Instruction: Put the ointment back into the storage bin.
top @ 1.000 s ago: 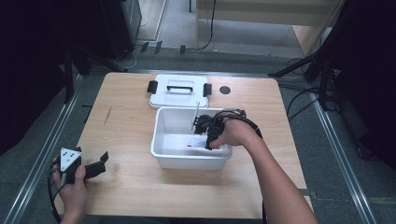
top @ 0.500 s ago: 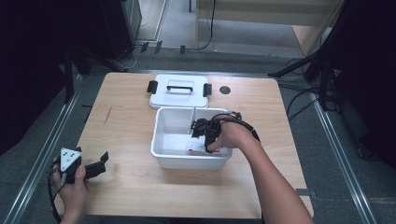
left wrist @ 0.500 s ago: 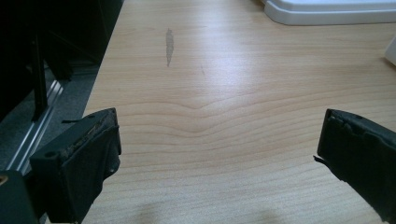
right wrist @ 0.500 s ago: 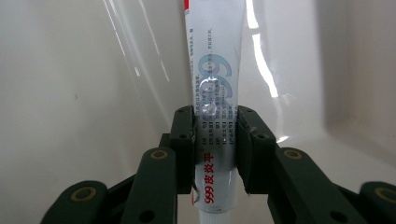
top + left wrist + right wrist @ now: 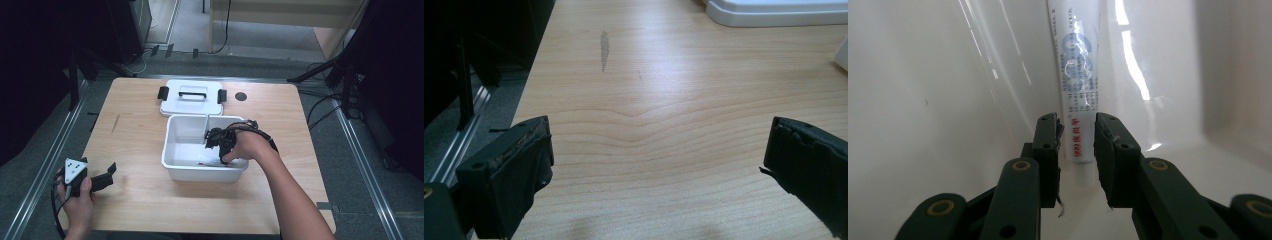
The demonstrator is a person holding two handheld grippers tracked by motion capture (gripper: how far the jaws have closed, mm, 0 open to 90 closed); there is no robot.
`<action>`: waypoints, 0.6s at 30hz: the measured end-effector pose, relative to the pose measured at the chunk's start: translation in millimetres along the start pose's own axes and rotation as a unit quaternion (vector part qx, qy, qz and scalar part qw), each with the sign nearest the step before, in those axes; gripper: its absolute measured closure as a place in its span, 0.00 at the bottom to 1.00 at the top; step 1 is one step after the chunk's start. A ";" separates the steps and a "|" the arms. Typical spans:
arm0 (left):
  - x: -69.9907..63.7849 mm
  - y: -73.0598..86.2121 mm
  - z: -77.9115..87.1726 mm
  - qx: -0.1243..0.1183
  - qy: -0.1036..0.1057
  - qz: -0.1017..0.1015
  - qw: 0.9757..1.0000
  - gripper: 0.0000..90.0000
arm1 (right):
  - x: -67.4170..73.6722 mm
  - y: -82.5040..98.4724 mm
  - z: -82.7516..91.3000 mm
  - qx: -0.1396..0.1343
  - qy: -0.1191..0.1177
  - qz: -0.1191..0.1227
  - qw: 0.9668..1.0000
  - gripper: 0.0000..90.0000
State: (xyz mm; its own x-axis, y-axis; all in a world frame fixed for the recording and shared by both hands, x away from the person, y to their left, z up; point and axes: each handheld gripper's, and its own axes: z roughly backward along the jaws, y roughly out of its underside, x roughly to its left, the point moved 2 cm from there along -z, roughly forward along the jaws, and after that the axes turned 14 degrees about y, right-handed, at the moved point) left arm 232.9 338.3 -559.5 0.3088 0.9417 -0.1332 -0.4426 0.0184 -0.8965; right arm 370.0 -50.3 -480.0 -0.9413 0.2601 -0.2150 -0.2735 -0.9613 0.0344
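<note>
A white tube with blue and red print lies on the floor of the open white bin; in the high view the tube rests near the bin's front wall. My right gripper reaches down into the bin, its jaws closed against both sides of the tube's near end. From above, the right gripper sits under the person's hand inside the bin. My left gripper rests near the table's front left corner, held open over bare wood with nothing between its jaws.
The bin's white lid with black clips lies flat behind the bin. A small black round spot marks the table to the lid's right. Metal rails and dark floor border the wooden table on both sides.
The right hand has shifted a little left and lower inside the bin. The left gripper has stayed where it was.
</note>
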 end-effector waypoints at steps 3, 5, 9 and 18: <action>0.0 0.0 0.0 0.000 0.000 0.000 1.000 0.00 | -1.0 0.7 2.5 -0.009 0.000 -0.002 1.000 0.81; -0.1 0.0 0.0 0.000 0.000 0.000 1.000 0.00 | -2.2 1.5 5.3 -0.017 0.000 -0.007 1.000 0.82; -0.1 0.0 -0.1 0.000 0.000 0.000 1.000 0.00 | -4.2 4.6 12.0 -0.027 -0.002 -0.022 0.999 0.84; -0.2 0.0 -0.1 0.000 0.000 -0.001 1.000 0.00 | -10.3 12.6 31.0 -0.057 -0.001 -0.041 0.998 0.84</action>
State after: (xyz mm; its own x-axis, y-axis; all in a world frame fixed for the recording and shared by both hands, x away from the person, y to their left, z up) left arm 232.9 338.1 -559.6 0.3093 0.9418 -0.1312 -0.4425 0.0204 -0.8965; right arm 370.2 -62.4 -447.2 -0.9174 0.3376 -0.2105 -0.3247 -0.9411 -0.0943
